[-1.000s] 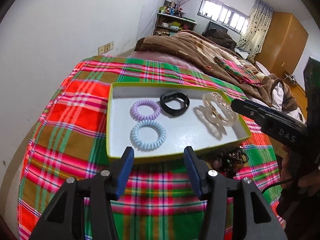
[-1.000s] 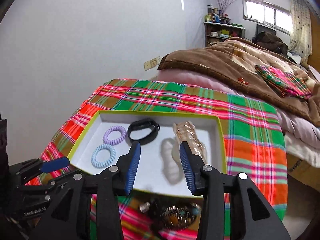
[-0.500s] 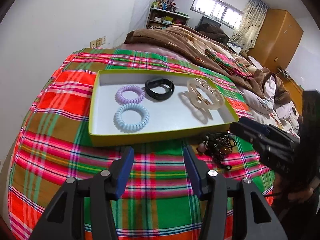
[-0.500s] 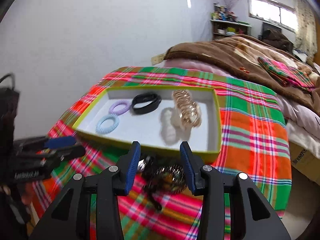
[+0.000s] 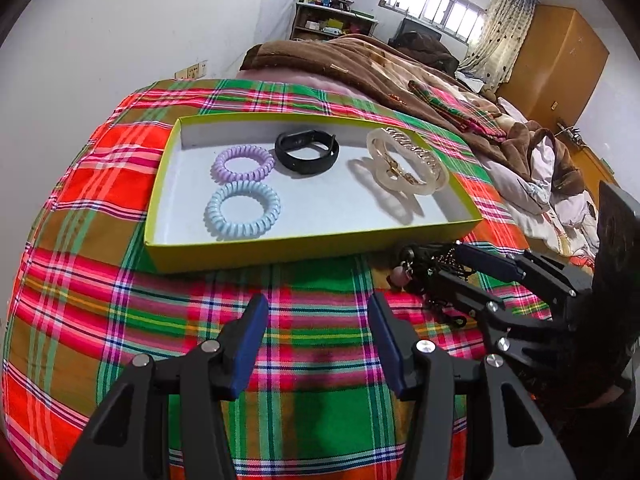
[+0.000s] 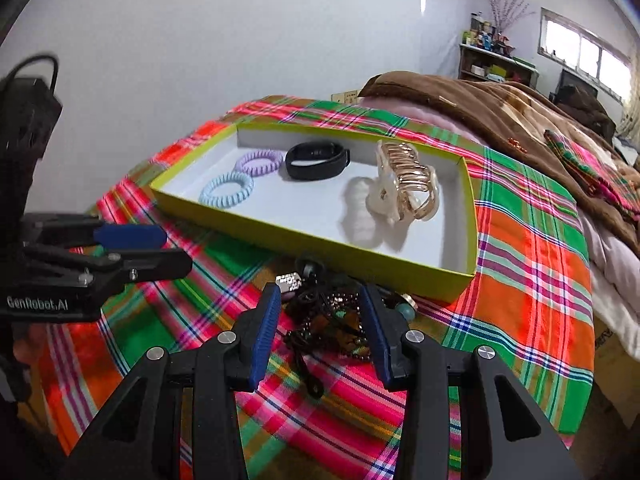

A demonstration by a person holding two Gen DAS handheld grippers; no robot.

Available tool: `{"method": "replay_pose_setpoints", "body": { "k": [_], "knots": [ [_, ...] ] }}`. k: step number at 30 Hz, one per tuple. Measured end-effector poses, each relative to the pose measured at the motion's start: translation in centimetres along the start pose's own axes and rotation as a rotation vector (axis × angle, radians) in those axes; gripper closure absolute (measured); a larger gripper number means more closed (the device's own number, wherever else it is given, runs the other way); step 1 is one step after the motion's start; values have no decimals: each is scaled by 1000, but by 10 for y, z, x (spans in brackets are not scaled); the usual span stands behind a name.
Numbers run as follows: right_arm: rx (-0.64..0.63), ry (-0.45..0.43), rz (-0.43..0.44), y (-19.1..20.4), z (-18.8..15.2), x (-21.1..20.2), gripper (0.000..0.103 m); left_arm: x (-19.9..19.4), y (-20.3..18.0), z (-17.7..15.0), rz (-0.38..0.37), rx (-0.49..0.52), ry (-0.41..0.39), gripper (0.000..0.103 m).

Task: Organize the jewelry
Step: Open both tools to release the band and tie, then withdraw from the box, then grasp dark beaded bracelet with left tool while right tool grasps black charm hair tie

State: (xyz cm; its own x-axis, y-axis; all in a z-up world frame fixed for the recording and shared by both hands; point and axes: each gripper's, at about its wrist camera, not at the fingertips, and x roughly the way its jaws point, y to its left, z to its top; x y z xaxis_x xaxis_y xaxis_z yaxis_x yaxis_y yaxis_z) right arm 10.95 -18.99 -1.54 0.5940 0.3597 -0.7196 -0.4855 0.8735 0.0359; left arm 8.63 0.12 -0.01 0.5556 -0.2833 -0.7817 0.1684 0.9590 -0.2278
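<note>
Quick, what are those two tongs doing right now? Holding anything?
Left tongs: open, empty, above the plaid cloth.
Right tongs: open, holding nothing, straddling the tangled jewelry pile.

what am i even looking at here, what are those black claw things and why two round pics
Those claws are two hand-held grippers; a person holds one in each hand. Each carries a fisheye camera looking along its fingers, hence two round pictures. One view is from the left gripper, the other from the right gripper. Both stand open and hold nothing.

On the plaid cloth sits a shallow green box with a purple hair tie, a blue hair tie, a black band and a hair claw. In front of the box lies a dark jewelry tangle, with the right gripper's open fingers on either side of it.
</note>
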Motion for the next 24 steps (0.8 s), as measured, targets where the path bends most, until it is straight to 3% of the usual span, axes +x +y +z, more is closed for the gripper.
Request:
{"method": "replay_pose_setpoints", "body": {
  "k": [1, 4, 9, 24],
  "knots": [
    [-6, 3, -17, 0, -2, 0, 61, 1, -1, 0, 3, -1, 1, 49],
    [-31, 11, -41, 1, -7, 0, 81, 5, -3, 1, 0, -5, 6, 49],
    [-47, -15, -37, 2, -11, -8, 101, 12, -7, 0, 1, 5, 24, 49],
    [194, -174, 106, -40, -8, -58, 101, 18, -15, -2, -22, 19, 37, 49]
  ]
}}
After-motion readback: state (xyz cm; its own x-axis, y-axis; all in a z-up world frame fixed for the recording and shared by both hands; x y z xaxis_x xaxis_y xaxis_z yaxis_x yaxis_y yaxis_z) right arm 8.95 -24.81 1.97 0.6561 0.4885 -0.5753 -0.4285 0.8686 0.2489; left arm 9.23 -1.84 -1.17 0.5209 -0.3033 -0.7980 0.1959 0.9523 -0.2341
